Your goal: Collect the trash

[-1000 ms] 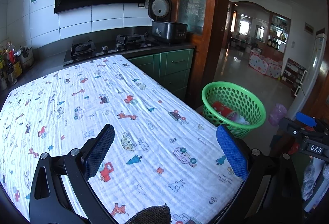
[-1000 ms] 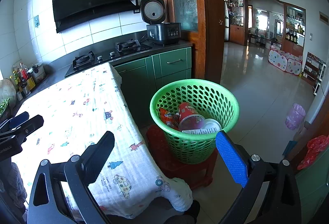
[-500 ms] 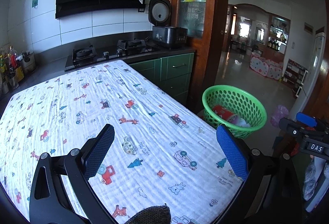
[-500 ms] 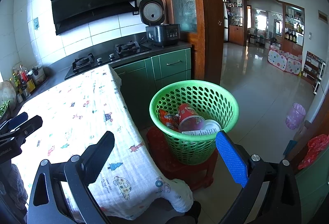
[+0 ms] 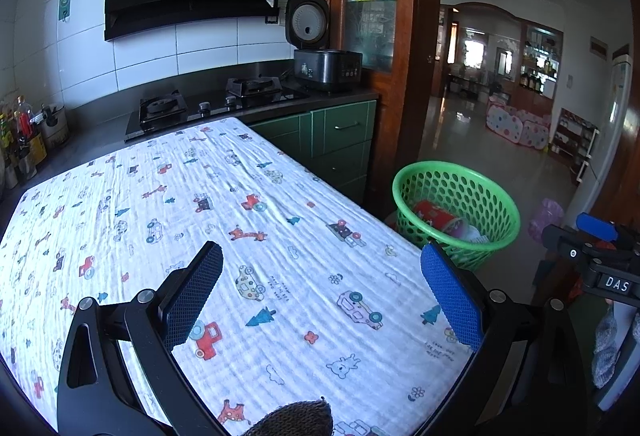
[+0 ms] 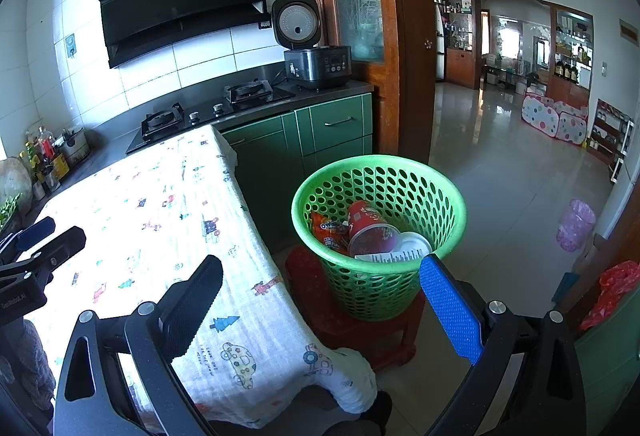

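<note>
— So, what are your grippers doing?
— My left gripper (image 5: 320, 296) hangs over the cartoon-print cloth (image 5: 168, 220) on the table, fingers wide apart, holding nothing. My right gripper (image 6: 322, 302) is spread wide too, empty, out past the table's edge.
— Where's the trash?
— Just ahead of the right gripper, in the green basket (image 6: 380, 171) on a red stool (image 6: 360, 336): a red cup (image 6: 368, 228), an orange snack wrapper (image 6: 326, 230), a white lid (image 6: 414, 242) and printed paper.
— And farther off?
— Green cabinets (image 6: 336, 131), the stove (image 6: 208, 111) and a rice cooker (image 6: 316, 63) beyond; a pink bin (image 6: 576, 224) stands well apart on the floor.
</note>
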The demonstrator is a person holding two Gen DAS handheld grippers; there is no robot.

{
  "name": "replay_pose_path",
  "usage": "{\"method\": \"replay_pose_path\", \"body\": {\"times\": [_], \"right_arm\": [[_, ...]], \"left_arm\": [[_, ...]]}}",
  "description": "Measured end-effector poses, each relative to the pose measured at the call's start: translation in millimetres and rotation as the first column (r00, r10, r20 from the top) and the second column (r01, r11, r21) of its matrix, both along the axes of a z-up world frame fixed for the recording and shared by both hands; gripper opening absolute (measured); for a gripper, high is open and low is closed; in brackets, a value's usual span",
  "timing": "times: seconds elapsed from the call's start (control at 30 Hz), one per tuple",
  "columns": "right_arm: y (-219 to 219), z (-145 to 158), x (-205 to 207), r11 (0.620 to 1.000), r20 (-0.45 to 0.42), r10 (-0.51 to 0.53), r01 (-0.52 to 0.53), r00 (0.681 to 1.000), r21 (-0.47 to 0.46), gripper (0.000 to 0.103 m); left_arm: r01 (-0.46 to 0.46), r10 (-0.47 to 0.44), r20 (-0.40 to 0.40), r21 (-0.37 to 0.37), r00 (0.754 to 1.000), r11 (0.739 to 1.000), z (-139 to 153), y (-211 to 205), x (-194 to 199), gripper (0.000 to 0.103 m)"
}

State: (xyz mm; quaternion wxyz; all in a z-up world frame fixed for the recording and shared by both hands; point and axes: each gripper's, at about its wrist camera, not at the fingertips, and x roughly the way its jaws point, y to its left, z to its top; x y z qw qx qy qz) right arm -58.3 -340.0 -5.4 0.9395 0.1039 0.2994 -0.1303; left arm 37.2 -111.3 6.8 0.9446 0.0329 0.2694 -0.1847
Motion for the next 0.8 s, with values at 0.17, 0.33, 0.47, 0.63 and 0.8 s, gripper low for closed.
{"method": "replay_pose_path", "body": {"times": [0.17,0.33,0.47,0.63,0.8], "right_arm": [[-0.3,-0.4,0.4,1.0,-0.001,-0.002,0.002,1.0,0.002,0.095],[-1.3,-0.5,1.2,1.0,-0.002,-0.002,0.002,1.0,0.004,0.095],[-1.2,-0.6,1.3,1.0,-0.004,-0.002,0.002,1.0,0.003,0.095],[-0.5,-2.1,1.7,1.0,-0.005,0.005,-0.005,1.0,0.001,0.095],[-0.3,-4.2,1.7,1.0,-0.006,0.006,-0.006,1.0,0.004,0.095]], "left_arm": [[0.001,-0.001,-0.002,0.006,1.0,1.0,-1.0,-2.2,0.4,0.098],[0.006,-0.006,-0.002,0.013,1.0,1.0,-2.7,-4.5,-0.7,0.098],[0.014,-0.014,-0.003,0.017,1.0,1.0,-4.5,-6.8,-0.5,0.098],[0.011,-0.011,-0.004,0.025,1.0,1.0,-6.3,-7.2,-1.3,0.098],[0.003,-0.002,-0.015,0.018,1.0,1.0,-6.8,-5.7,-0.1,0.098]]}}
